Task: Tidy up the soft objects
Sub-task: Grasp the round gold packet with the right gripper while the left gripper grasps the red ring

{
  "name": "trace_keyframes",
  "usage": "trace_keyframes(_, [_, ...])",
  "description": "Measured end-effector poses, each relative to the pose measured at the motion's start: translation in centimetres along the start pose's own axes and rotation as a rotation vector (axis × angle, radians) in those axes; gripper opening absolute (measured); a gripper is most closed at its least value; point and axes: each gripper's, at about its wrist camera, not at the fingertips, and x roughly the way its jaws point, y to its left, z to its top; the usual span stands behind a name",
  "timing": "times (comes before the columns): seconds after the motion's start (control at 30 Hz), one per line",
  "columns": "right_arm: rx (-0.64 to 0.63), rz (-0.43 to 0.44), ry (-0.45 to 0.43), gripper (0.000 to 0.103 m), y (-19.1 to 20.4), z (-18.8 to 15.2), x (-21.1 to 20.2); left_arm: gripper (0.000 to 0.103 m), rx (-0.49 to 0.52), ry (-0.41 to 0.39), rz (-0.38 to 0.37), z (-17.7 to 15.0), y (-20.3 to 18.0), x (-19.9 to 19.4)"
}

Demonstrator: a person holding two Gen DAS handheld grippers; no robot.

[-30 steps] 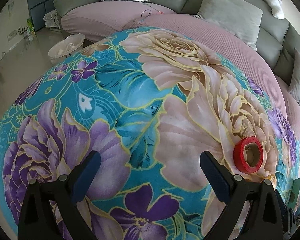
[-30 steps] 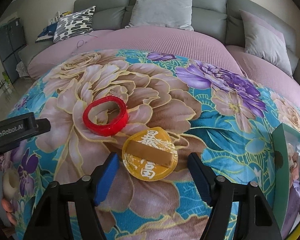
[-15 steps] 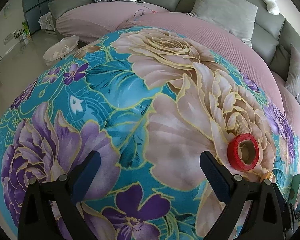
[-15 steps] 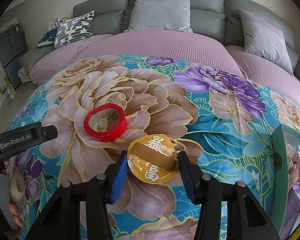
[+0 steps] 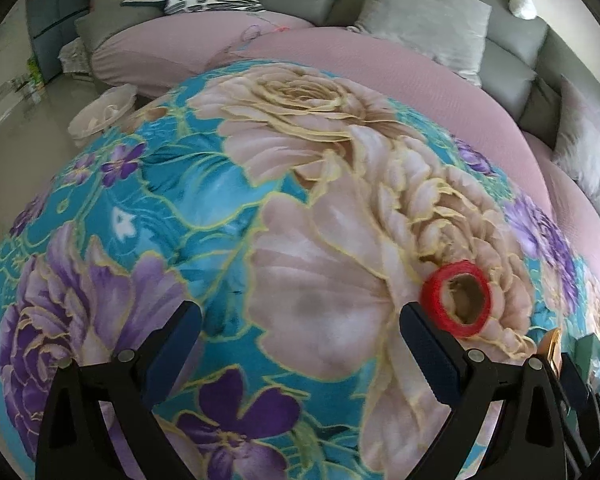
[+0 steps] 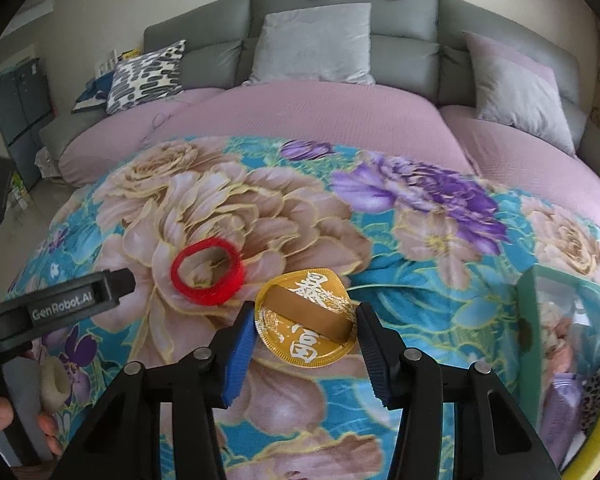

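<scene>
Blanket (image 6: 440,304) with big printed flowers is spread over the pink bed, and the task's things are laid on it. At the left of the right wrist view the left gripper (image 6: 60,304) is seen side-on, held low beside the bed edge; in its own view its jaws are spread wide with nothing between them (image 5: 300,332), probably kept ready for the ring. Just right of it the red ring (image 6: 207,272) is laid flat, a thin translucent band with an open middle, seen in the left view at lower right (image 5: 457,299). Touching or nearly touching the ring, at lower centre, the gold puff (image 6: 306,318) is found: a round, shiny pad with white characters and a tan strap across it. It is bracketed by the right gripper (image 6: 302,332), whose blue pads are narrowed to either side of its rim; whether they press it yet cannot be told. At the far right a green box (image 6: 528,320) is placed, likely the destination.
</scene>
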Motion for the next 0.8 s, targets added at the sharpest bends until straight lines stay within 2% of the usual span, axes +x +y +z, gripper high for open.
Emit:
trace_keyframes(0.13, [0.038, -0.037, 0.001, 0.052, -2.0, 0.3, -0.3, 0.099, 0.018, -0.003, -0.071, 0.3, -1.1, 0.1])
trace_keyframes(0.37, [0.094, -0.098, -0.019, 0.052, -5.2, 0.7, -1.4, 0.099, 0.073, -0.052, -0.138, 0.6, -3.9, -0.5])
trace_keyframes(0.67, [0.126, -0.126, -0.034, 0.052, -7.5, 0.9, -2.4, 0.097, 0.181, -0.030, -0.147, 0.1, -8.1, 1.0])
trace_keyframes(0.73, [0.132, -0.129, -0.036, 0.052, -7.8, 0.9, -2.6, 0.087, 0.195, -0.022, -0.134, 0.0, -8.5, 1.4])
trace_keyframes(0.8, [0.139, -0.130, -0.034, 0.052, -8.2, 0.9, -2.6, 0.085, 0.208, -0.014, -0.119, -0.1, -8.7, 1.8])
